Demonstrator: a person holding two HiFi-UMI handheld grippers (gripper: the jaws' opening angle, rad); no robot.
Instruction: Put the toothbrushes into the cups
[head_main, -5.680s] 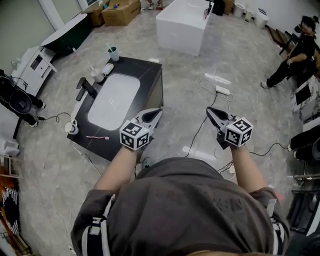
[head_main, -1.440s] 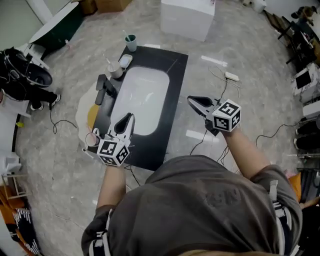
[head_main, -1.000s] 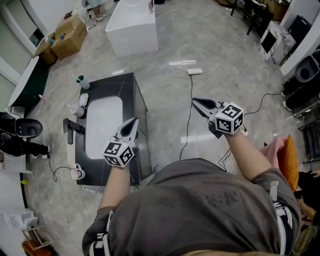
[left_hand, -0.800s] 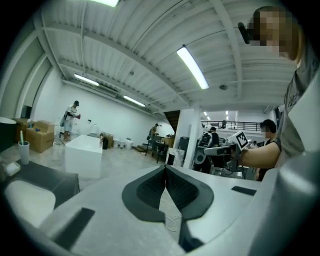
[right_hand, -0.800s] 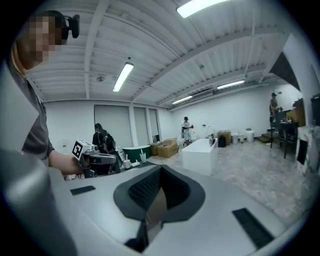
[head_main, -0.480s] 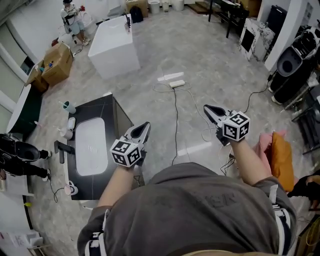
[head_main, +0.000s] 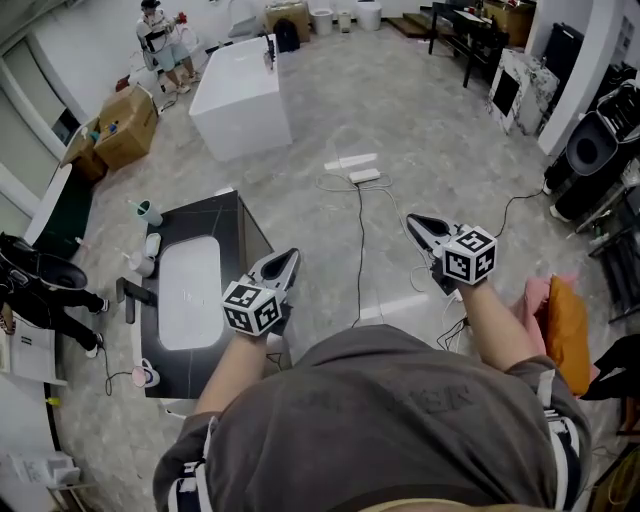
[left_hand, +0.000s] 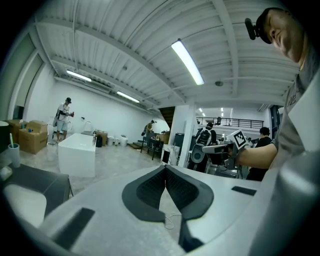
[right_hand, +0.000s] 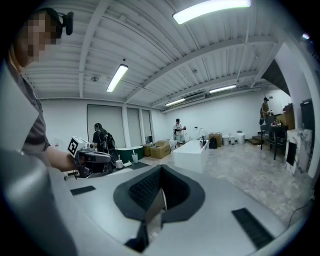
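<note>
A black vanity (head_main: 236, 229) with a white basin stands at the left of the head view. On its far end a teal cup (head_main: 149, 213) holds a toothbrush, and a white cup (head_main: 145, 266) beside it holds another. A pinkish cup (head_main: 144, 375) sits at the near left corner. My left gripper (head_main: 290, 256) hovers off the vanity's right edge, shut and empty (left_hand: 165, 168). My right gripper (head_main: 412, 219) hangs over the bare floor further right, jaws together with nothing between them (right_hand: 160, 169). The teal cup (right_hand: 134, 157) shows small in the right gripper view.
A black faucet (head_main: 130, 295) stands left of the basin. A white block (head_main: 240, 100) and cardboard boxes (head_main: 115, 135) stand beyond the vanity. A power strip (head_main: 355, 168) and cables lie on the floor ahead. An orange and pink bundle (head_main: 560, 325) lies at right. A person (head_main: 160, 40) stands at the back.
The head view has swung right, so the vanity now sits further left. Both grippers moved off the countertop toward the open floor. Both stayed shut and empty.
</note>
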